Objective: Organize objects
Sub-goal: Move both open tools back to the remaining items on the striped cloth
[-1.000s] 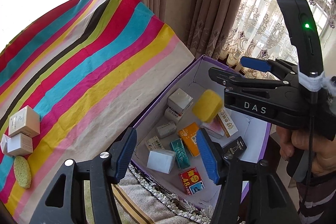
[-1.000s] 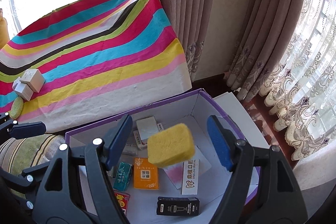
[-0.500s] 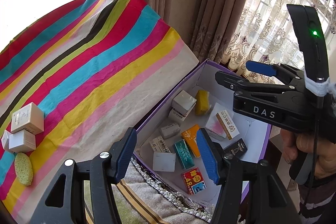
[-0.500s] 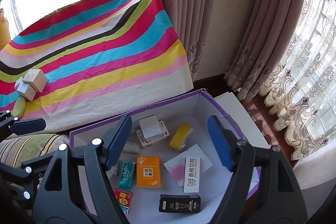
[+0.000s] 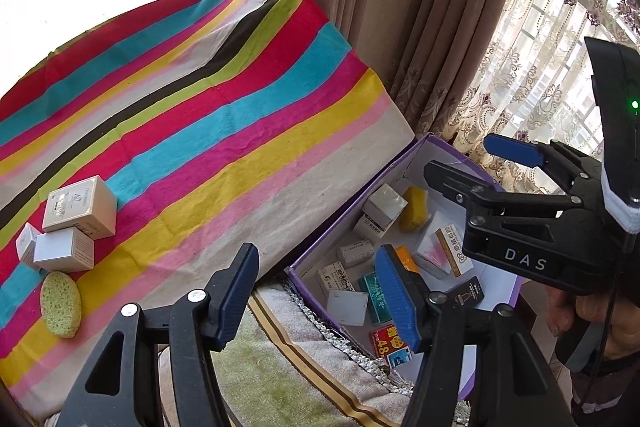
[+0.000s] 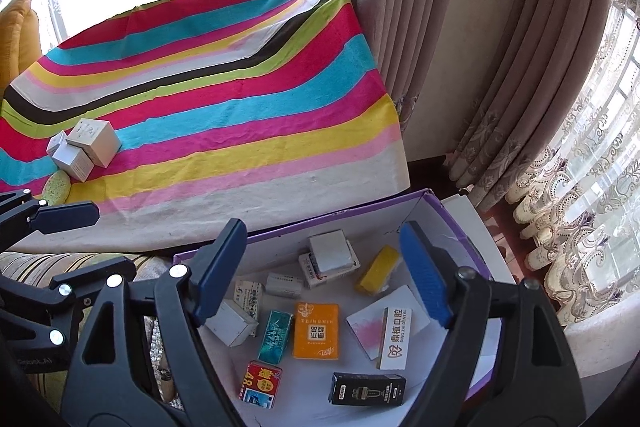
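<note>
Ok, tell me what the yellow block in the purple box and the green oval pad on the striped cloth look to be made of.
Yellow block: probably foam sponge, with a matte, slightly grainy surface and soft edges. Green oval pad: likely cellulose sponge, its face visibly pitted and porous. Neither shows any gloss.

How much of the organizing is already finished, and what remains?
Done: the yellow rectangular sponge lies in the purple cardboard box among small packages. In hand: nothing; right gripper and left gripper are open. Left: white cartons and green oval sponge on the striped cloth.
</note>
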The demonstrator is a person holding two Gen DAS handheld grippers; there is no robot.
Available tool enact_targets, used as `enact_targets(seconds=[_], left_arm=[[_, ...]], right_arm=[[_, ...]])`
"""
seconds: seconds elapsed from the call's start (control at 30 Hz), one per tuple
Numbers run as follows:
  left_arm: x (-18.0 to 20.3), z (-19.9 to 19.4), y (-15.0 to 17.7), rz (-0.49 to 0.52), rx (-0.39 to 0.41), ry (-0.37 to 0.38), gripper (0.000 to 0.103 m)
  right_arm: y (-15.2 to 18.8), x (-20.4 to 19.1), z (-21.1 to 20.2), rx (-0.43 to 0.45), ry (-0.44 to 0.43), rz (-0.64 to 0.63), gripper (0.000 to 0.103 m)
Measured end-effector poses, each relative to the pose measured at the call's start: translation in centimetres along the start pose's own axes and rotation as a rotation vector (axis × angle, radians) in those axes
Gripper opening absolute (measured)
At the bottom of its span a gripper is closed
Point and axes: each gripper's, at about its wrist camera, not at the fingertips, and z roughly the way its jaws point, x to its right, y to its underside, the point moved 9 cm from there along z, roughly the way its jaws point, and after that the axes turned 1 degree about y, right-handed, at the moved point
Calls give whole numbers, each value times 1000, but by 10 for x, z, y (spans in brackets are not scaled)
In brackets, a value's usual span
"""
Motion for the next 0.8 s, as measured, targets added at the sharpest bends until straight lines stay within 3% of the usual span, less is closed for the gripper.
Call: enact_targets(seconds=[0.47,0.8], left_arm=[[-69,-20,5,-96,22,-68,66],[-138,-34,18,-179,20,-136,70]], right_arm=[[-10,-66,-3,-5,-71,-83,83],[-17,-114,0,-23,-136,-124,85]])
